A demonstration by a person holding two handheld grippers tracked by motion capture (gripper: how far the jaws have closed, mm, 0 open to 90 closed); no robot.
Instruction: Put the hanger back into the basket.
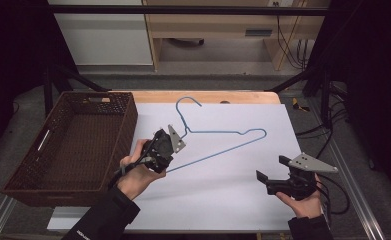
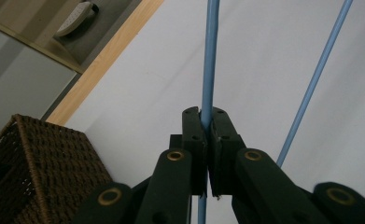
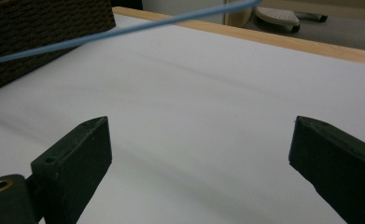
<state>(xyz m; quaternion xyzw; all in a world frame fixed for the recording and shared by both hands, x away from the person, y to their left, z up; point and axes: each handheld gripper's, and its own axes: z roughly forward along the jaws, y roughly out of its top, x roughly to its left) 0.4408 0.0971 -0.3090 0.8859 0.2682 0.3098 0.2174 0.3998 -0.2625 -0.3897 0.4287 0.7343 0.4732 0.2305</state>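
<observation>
- The blue wire hanger is gripped by the left gripper, near the left end of its lower bar; in the left gripper view the jaws are seen pressed tight on the blue wire.
- The hanger is seen over the middle of the white counter, hook towards the far edge, its right end towards the right edge.
- Whether the hanger's far end touches the counter cannot be told.
- The right gripper is held near the counter's front right corner, well apart from the hanger, jaws spread wide with nothing between them.
- A brown woven basket is seen at the left edge of the counter, just beside the left hand.
- Small white writing is noticed on the left sleeve, too small to be read.
</observation>
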